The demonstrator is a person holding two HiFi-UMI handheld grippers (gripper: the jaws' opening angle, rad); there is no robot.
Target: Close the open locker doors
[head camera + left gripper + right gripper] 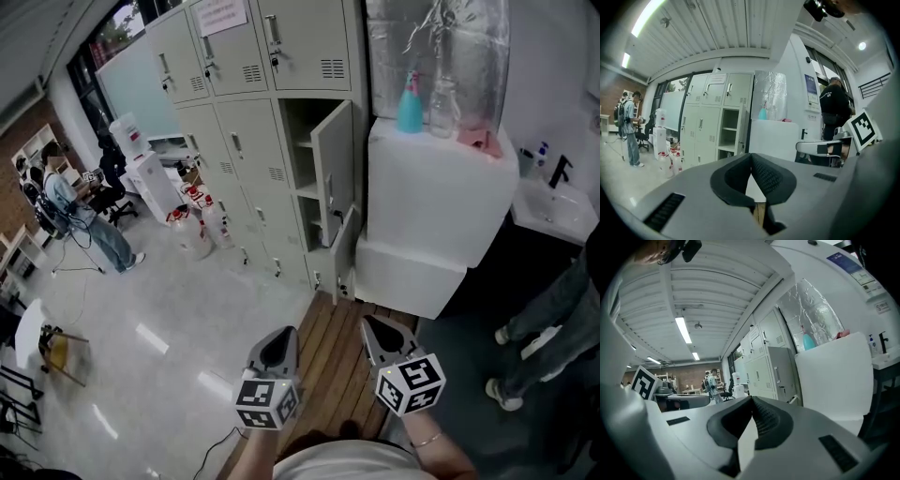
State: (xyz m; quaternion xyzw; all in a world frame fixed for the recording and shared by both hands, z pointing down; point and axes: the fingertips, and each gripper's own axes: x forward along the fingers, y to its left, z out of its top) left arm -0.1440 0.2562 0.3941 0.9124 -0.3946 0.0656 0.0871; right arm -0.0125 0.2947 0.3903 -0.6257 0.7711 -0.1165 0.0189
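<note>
A bank of pale grey lockers [253, 122] stands ahead. In its right-hand column two doors stand open: the middle door [333, 155], showing shelves inside, and the lower door [343, 251], swung out toward me. Both grippers hover low over a wooden floor strip [328, 361], well short of the lockers. My left gripper [278, 347] has its jaws together with nothing between them, and so does my right gripper [382, 334]. The left gripper view looks over its closed tips [751, 155] at the open compartment [729, 136]. In the right gripper view, the closed tips [751, 399] face an open door [782, 373].
Stacked white foam boxes [441, 187] stand right of the lockers, carrying a teal spray bottle [410, 101] and a clear bottle. A sink [555, 214] and a standing person's legs [548, 323] are at right. Water jugs [192, 230] and another person [84, 220] are at left.
</note>
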